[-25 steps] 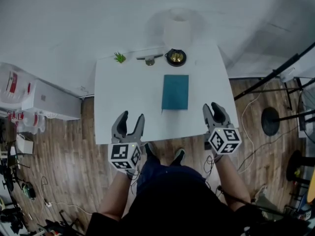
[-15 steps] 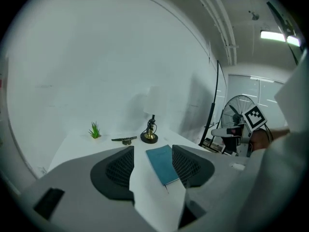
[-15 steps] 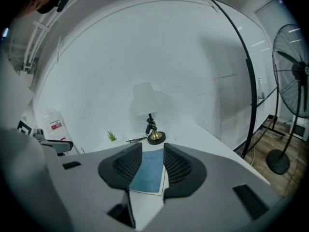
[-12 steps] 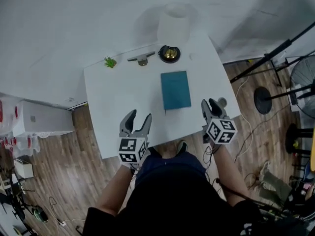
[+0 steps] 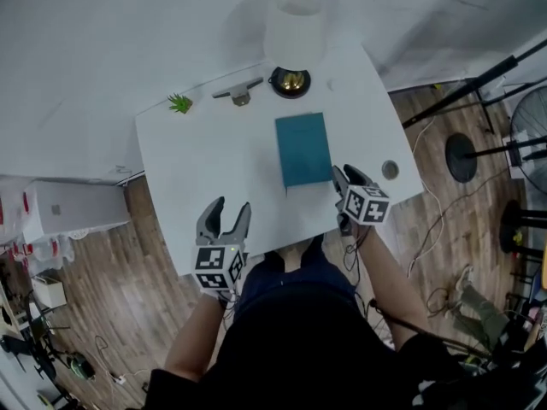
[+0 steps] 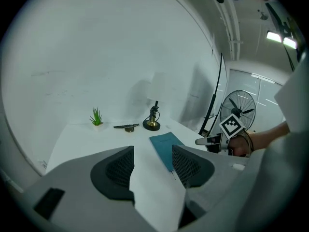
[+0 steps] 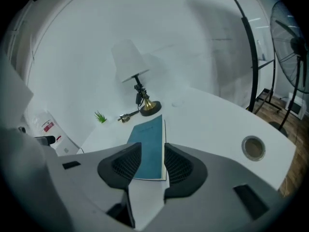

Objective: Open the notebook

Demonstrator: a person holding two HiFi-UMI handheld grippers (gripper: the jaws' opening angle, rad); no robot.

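A closed teal notebook [image 5: 302, 149] lies flat in the middle of the white table [image 5: 205, 161], its length running away from me. My right gripper [image 5: 346, 178] hovers at the notebook's near right corner, apart from it. Its jaws have just been opening and stand open with nothing between them. In the right gripper view the notebook [image 7: 148, 141] shows just past the open right gripper [image 7: 147, 158]. My left gripper [image 5: 229, 212] is open over the table's near edge, left of the notebook. The left gripper view shows the notebook [image 6: 164, 146] ahead of the empty left gripper [image 6: 152, 156].
A white-shaded lamp [image 5: 297, 24] on a brass base [image 5: 291, 81] stands at the table's far edge. Beside it lie a dark tool [image 5: 237, 92] and a small green plant [image 5: 179, 103]. A round cable hole [image 5: 390, 170] is near the right edge. Stands [image 5: 461, 156] occupy the floor at right.
Both grippers have come down toward the table. The right one has moved left, close to the notebook's near right corner. The notebook has not moved.
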